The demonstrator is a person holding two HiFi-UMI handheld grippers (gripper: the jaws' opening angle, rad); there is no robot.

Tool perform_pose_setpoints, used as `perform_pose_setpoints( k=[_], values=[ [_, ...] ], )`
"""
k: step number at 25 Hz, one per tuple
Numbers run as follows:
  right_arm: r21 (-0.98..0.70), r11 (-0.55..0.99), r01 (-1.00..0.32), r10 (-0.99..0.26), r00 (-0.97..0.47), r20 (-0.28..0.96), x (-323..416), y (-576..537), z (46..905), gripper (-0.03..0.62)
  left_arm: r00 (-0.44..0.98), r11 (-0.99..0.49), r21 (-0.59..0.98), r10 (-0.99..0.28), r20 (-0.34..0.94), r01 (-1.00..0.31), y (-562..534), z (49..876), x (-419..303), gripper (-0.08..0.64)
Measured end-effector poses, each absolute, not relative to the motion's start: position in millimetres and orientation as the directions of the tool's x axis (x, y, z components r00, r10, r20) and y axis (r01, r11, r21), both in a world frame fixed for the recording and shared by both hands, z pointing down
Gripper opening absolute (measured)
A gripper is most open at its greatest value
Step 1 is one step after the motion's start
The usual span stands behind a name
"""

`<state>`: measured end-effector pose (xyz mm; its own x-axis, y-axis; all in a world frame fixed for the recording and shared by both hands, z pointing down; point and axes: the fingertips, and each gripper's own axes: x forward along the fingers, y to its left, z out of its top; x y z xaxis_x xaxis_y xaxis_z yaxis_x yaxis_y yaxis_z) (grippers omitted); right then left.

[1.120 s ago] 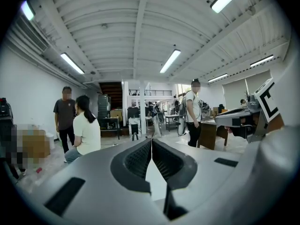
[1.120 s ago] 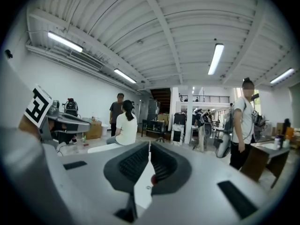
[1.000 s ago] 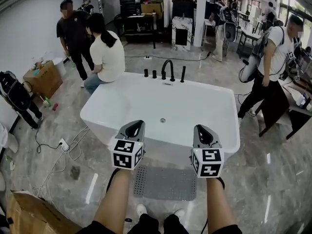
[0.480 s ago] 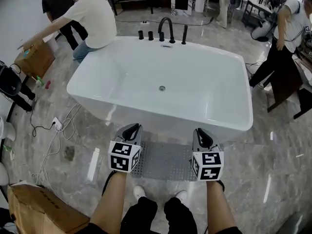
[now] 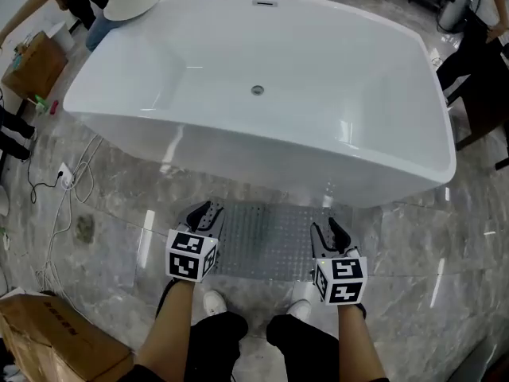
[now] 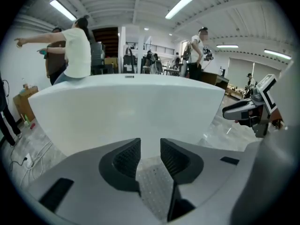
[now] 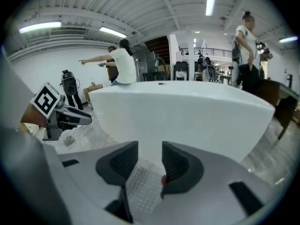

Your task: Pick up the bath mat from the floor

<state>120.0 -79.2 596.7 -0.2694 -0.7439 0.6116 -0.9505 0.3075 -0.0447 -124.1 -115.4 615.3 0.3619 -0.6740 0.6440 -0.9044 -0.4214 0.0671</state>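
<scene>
Left gripper (image 6: pixel 150 146): jaws parted and opening, nothing between the pads. Through the gap you only see the bath mat (image 5: pixel 266 241) lying below. Right gripper (image 7: pixel 150 151): same, jaws spread and opening, empty, with mat texture visible underneath.

Neither gripper is touching the mat yet. Both hover above it, the left over its left edge and the right towards its right end.

The mat is grey, dotted with holes or studs, and flat on the polished stone floor (image 5: pixel 413 245). Its far edge is tucked right up against the base of the white bathtub (image 5: pixel 262 94). Its near edge is just ahead of the person's shoes (image 5: pixel 213 301).

Handling guess: thin, light and floppy, probably rubbery. It'll sag and fold once lifted, so a two-point hold makes sense.

The floor is glossy, so the mat may slide away from a push. If it has suction cups underneath, it'll cling and need peeling.

Best hold is the near edge or near corners, one per gripper. The far edge is boxed in by the tub. Slip one jaw under the lip, pinch, then peel up towards the person.
</scene>
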Motion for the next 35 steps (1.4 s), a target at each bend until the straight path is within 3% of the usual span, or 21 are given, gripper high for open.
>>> perform_pose_setpoints(
  k=[8,22,29,35],
  values=[
    [-0.056,0.264,-0.963,-0.658,-0.222,0.72,155,-66,777,0.225,0.329,-0.46,0.035,-0.576,0.748,-0.887,-114,794,-138,0.17],
    [-0.008,0.187,-0.982,-0.524,-0.107,0.845,236,-46,1011,0.288,0.228,-0.424,0.028,-0.428,0.874,-0.905,-98,1024,-214,0.259],
    [0.064,0.118,-0.991,-0.449,0.004,0.893,290,-29,1085,0.318,0.137,-0.333,0.004,-0.378,0.916,-0.943,-73,1107,-245,0.308],
    [0.009,0.038,-0.999,-0.374,-0.005,0.927,310,-17,1113,0.357,0.101,-0.299,-0.017,-0.376,0.921,-0.954,-75,1114,-255,0.364]
  ],
)
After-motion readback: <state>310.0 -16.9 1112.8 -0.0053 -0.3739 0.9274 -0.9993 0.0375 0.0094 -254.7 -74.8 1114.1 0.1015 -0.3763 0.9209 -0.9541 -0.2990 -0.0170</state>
